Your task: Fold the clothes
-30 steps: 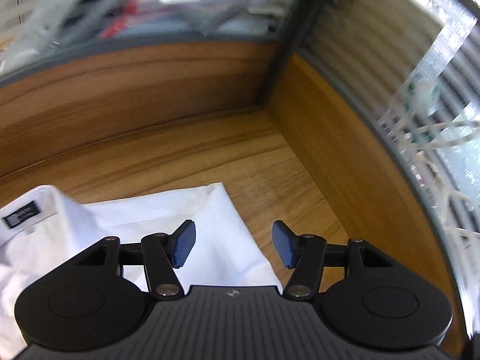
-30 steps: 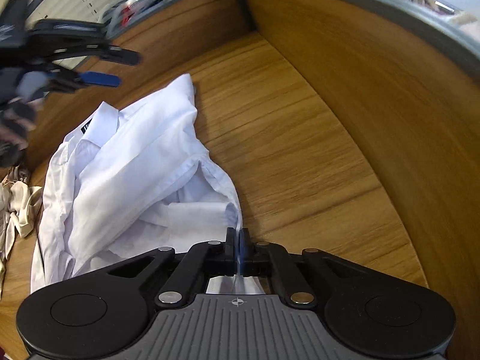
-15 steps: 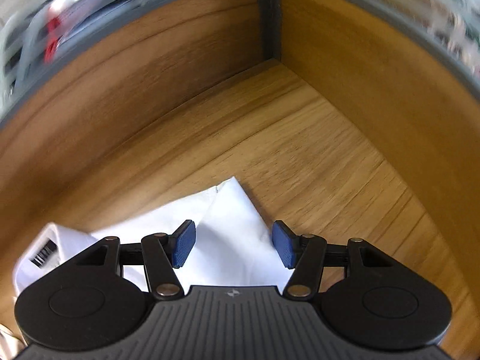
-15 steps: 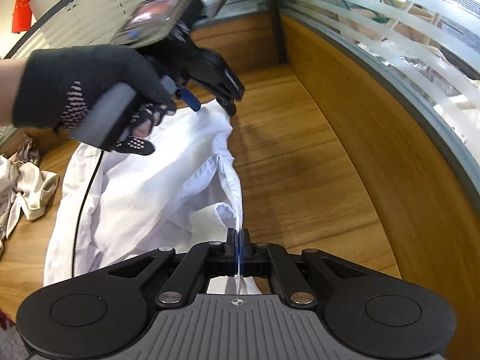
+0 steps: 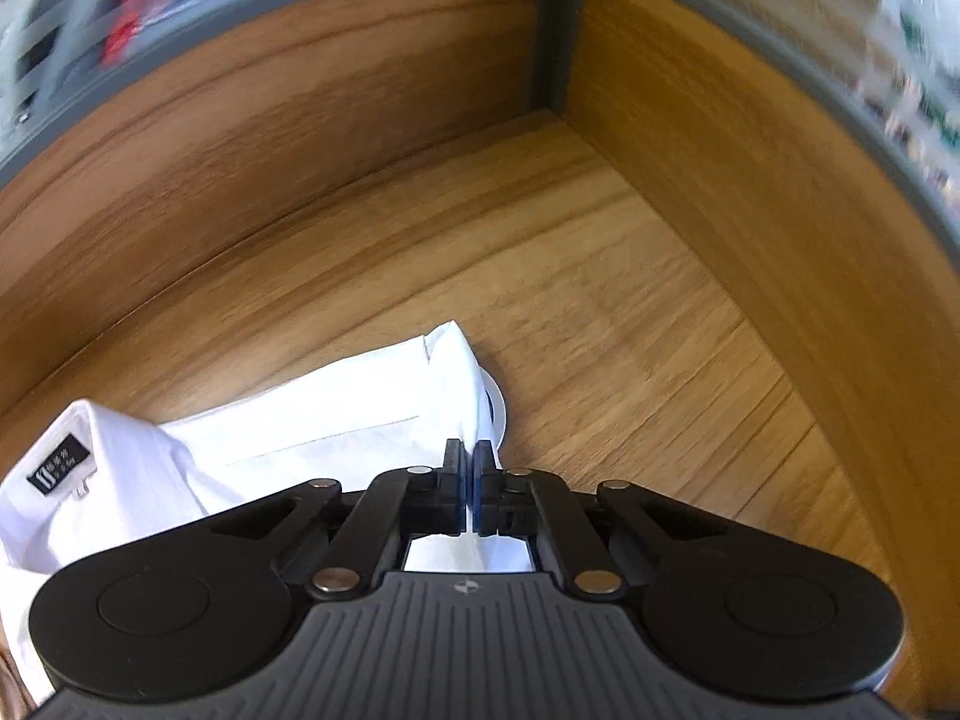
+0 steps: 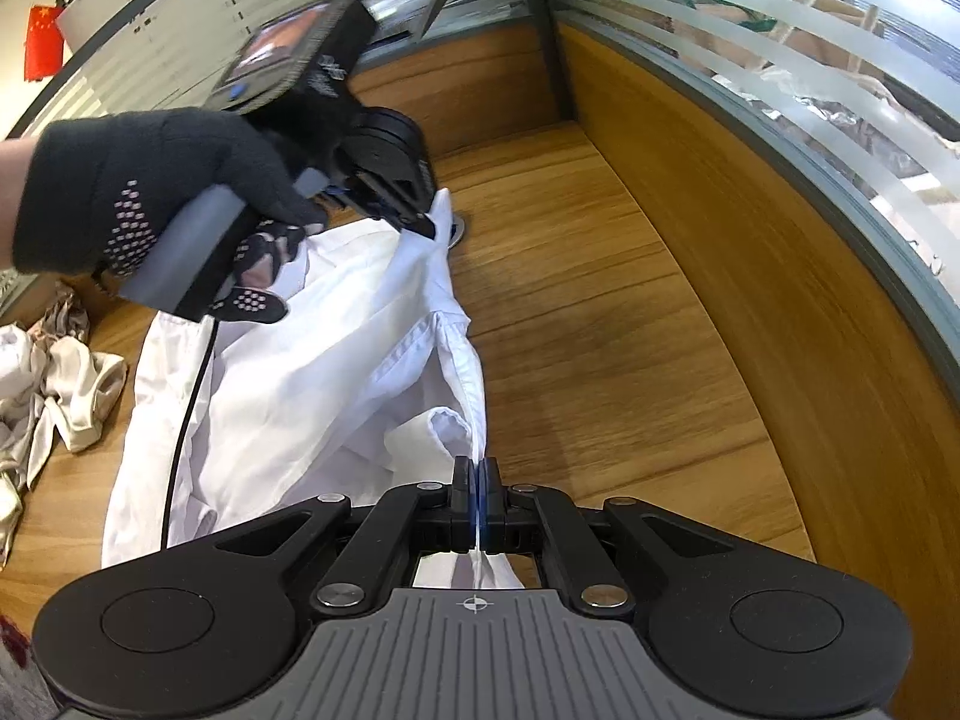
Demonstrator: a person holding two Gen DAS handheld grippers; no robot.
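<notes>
Shirt [image 6: 336, 372], white, lies crumpled on the wooden desk [image 6: 600, 312], spread from the near left toward the far corner where two wooden partition walls [image 5: 300, 114] meet. The right gripper [image 6: 477, 480] has its fingers pressed together on a thin edge of the cloth at the shirt's near right side; that edge rises taut from the fingers toward a cuff-like fold [image 6: 450, 420] just beyond them. The left gripper [image 5: 468, 468] is likewise closed, its fingers pinching the shirt's far right corner, with white cloth showing between and under them. In the right wrist view the left gripper [image 6: 429, 222] is seen from outside, held by a hand [image 6: 150, 192] in a black glove with pale grip dots, and a black cable [image 6: 192, 408] hangs from it across the shirt. The pinched corner is lifted a little off the desk there, and a round grey fitting [image 6: 459, 228] in the desk peeks out just beside it. In the left wrist view the collar [image 5: 78, 456] lies at the near left, with a black label [image 5: 59, 467] sewn inside it. A heap of cream cloth [image 6: 66, 384] sits on the desk to the left of the shirt, apart from it. Above the walls run grey rails and striped frosted glass [image 6: 750, 42], with a red flag [image 6: 43, 42] at the far left.
</notes>
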